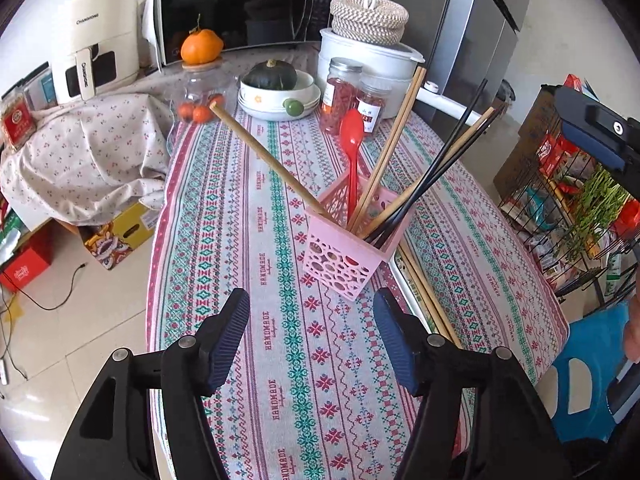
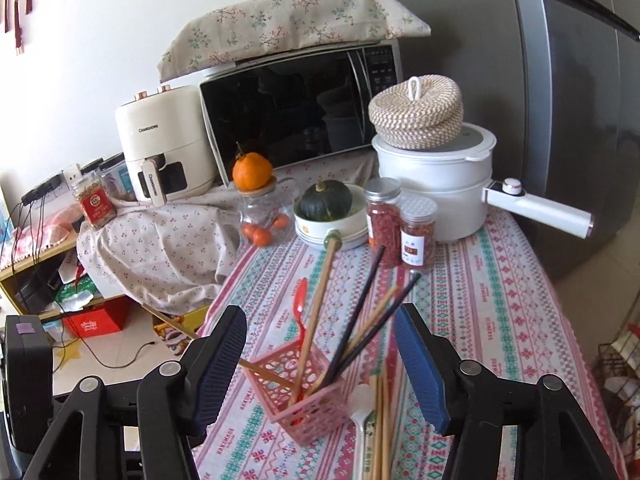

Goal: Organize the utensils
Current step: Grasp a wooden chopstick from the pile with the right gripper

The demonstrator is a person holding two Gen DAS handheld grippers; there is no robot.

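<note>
A pink perforated utensil holder (image 1: 344, 248) stands on the patterned tablecloth (image 1: 256, 272). It holds a red spoon (image 1: 352, 136), several wooden chopsticks (image 1: 264, 156) and black chopsticks (image 1: 452, 156). More wooden chopsticks (image 1: 424, 296) lie on the cloth right of it. My left gripper (image 1: 310, 308) is open and empty, just short of the holder. In the right wrist view the holder (image 2: 304, 392) sits between my open, empty right gripper's (image 2: 320, 324) fingers, below them. Loose chopsticks (image 2: 382, 420) and a white spoon (image 2: 362, 412) lie beside it.
At the table's far end stand a bowl with a dark squash (image 1: 276, 84), two spice jars (image 1: 352, 96), a glass jar with an orange on top (image 1: 200, 80), a white pot with a woven lid (image 1: 368, 44), a microwave (image 1: 244, 4) and an air fryer (image 1: 98, 36). A wire rack (image 1: 576, 208) is right.
</note>
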